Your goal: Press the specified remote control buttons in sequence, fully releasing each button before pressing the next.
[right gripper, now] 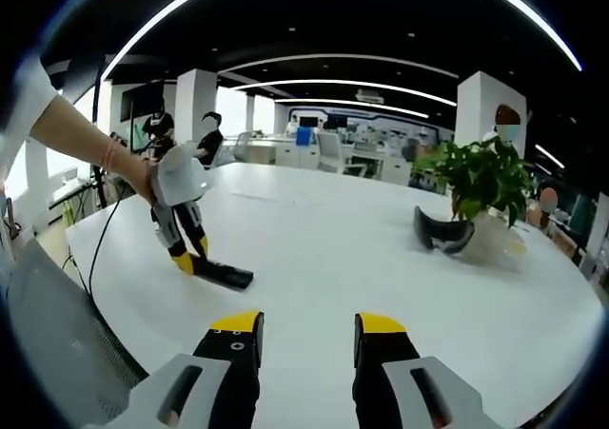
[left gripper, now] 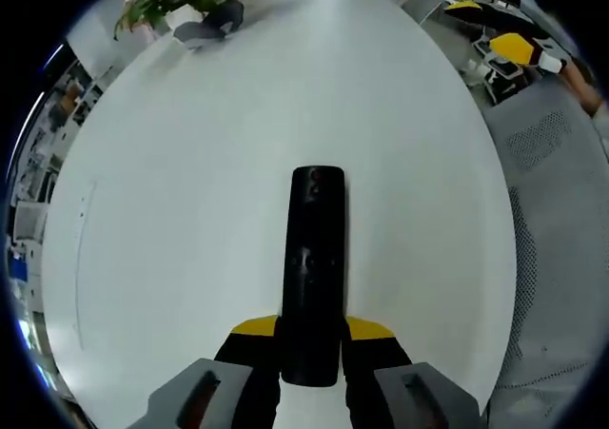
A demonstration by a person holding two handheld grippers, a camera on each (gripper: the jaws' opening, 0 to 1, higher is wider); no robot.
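Your left gripper is clamped on the near end of the black remote control, which lies flat on the white table with its button face up. That grip pins the remote so it should not slide under a press. Your right gripper hangs well apart from the remote, jaws spread and empty, so a jaw tip is free to come down on a button. Beyond the remote, near the far table edge, stand a potted plant and a dark headset, clear of your work.

Black remote control on white table; yellow-tipped jaws.
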